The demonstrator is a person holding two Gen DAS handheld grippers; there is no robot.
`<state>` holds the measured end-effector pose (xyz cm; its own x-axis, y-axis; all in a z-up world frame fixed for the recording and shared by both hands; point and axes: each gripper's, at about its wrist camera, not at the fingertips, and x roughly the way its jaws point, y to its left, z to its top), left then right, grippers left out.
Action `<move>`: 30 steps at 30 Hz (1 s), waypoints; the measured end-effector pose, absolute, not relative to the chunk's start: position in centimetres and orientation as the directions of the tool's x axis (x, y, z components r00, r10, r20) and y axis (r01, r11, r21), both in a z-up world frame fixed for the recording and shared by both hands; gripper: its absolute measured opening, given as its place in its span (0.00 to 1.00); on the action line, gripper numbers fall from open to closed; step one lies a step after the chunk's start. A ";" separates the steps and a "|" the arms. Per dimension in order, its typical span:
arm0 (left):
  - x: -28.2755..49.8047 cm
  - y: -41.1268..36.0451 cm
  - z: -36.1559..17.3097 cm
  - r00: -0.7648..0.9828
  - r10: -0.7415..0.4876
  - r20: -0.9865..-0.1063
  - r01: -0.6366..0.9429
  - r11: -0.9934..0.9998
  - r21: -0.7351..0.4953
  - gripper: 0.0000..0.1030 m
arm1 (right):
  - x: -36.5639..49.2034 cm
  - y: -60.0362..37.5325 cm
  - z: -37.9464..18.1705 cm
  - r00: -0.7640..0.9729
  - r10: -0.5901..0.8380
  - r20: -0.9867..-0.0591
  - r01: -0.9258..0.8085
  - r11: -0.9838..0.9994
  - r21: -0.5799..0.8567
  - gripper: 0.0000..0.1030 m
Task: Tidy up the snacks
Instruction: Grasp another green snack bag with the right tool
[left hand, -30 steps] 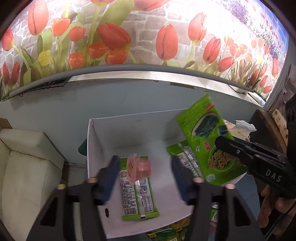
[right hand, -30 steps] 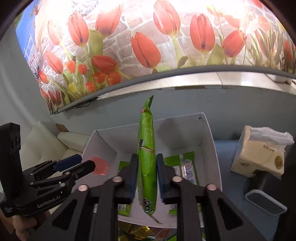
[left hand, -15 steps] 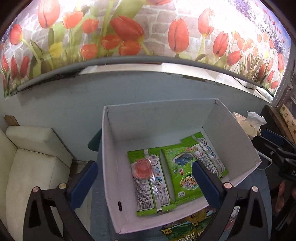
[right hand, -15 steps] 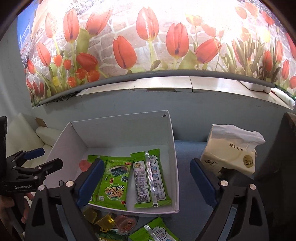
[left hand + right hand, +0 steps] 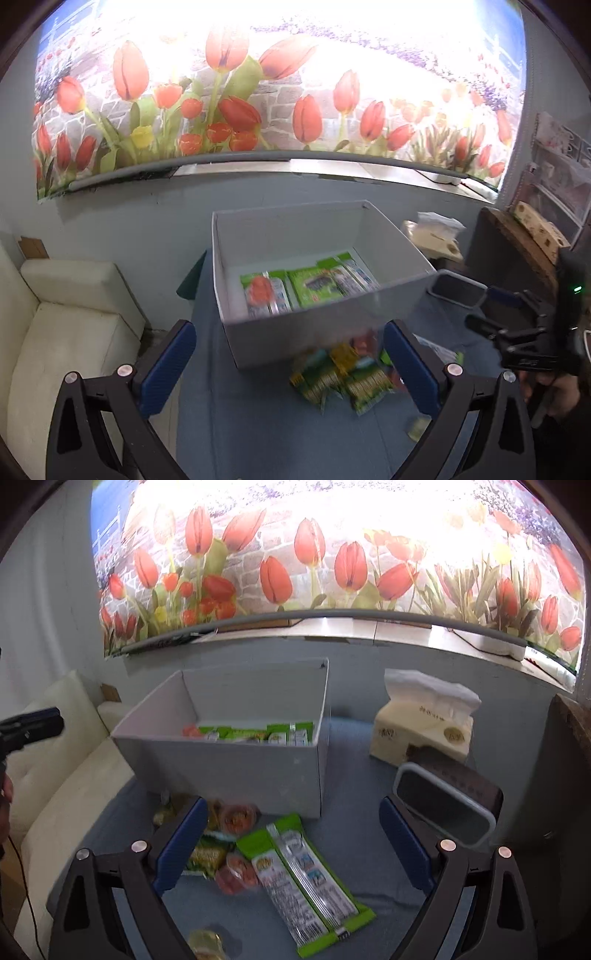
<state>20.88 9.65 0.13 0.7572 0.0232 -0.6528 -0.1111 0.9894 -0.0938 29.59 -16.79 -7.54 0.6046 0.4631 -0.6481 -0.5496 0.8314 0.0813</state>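
From the left wrist, our left gripper (image 5: 290, 363) has its jaws wide and empty above loose snacks (image 5: 341, 376) on the tabletop (image 5: 258, 424), before the box (image 5: 295, 332). From the right wrist, our right gripper (image 5: 291, 842) gapes empty over a green packet (image 5: 306, 882).

Snack packets (image 5: 258, 734) are laid in the box (image 5: 229, 768), more snacks (image 5: 303, 871) scattered before it, tissue pack (image 5: 424, 723) at right.
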 end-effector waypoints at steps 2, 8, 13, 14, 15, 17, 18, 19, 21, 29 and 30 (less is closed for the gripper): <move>18.4 8.8 -0.4 0.754 -0.012 -0.657 -0.092 0.988 -0.124 1.00 | 28.6 -17.6 -9.7 0.582 0.446 -0.680 -0.580 0.814 0.037 0.94; 10.9 5.9 -2.8 0.734 -0.064 -0.676 -0.071 0.983 -0.171 1.00 | 29.0 -18.3 -15.7 0.509 0.347 -0.787 -0.619 0.783 -0.055 0.94; 5.9 5.2 -4.1 0.736 -0.024 -0.676 -0.119 0.979 -0.164 1.00 | 29.8 -17.7 -17.1 0.478 0.364 -0.800 -0.652 0.757 -0.045 0.94; 5.3 5.2 -4.6 0.727 -0.027 -0.686 -0.124 0.978 -0.169 1.00 | 30.1 -17.4 -17.3 0.471 0.365 -0.803 -0.657 0.752 -0.044 0.94; 4.8 5.2 -5.1 0.713 -0.030 -0.700 -0.129 0.976 -0.174 1.00 | 30.4 -17.1 -17.6 0.462 0.366 -0.808 -0.663 0.748 -0.040 0.94; 4.0 5.0 -5.8 0.692 -0.031 -0.722 -0.127 0.978 -0.163 1.00 | 30.8 -16.4 -17.9 0.446 0.369 -0.815 -0.678 0.734 -0.038 0.94; 3.7 4.9 -6.1 0.686 -0.025 -0.727 -0.132 0.979 -0.158 1.00 | 31.0 -16.0 -18.1 0.439 0.368 -0.819 -0.686 0.727 -0.041 0.94; 3.4 4.8 -6.4 0.679 -0.029 -0.733 -0.131 0.978 -0.160 1.00 | 31.2 -15.6 -18.4 0.434 0.355 -0.828 -0.690 0.722 -0.053 0.94; 3.2 4.4 -6.7 0.674 -0.040 -0.738 -0.119 0.980 -0.162 1.00 | 31.6 -15.6 -18.5 0.423 0.378 -0.823 -0.691 0.722 -0.023 0.94; 4.8 1.9 -7.3 0.662 -0.056 -0.747 -0.065 0.989 -0.132 1.00 | 30.8 -16.8 -17.3 0.426 0.396 -0.814 -0.690 0.724 -0.009 0.70; 5.3 1.4 -7.5 0.660 -0.065 -0.749 -0.052 0.990 -0.132 1.00 | 30.6 -17.1 -17.2 0.425 0.399 -0.813 -0.688 0.725 -0.004 0.70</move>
<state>5.30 1.44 -7.49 0.6597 -0.0653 -0.7487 -0.0524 0.9898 -0.1325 30.56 -17.12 -17.19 0.4247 0.3989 -0.8127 -0.6883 0.7254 -0.0036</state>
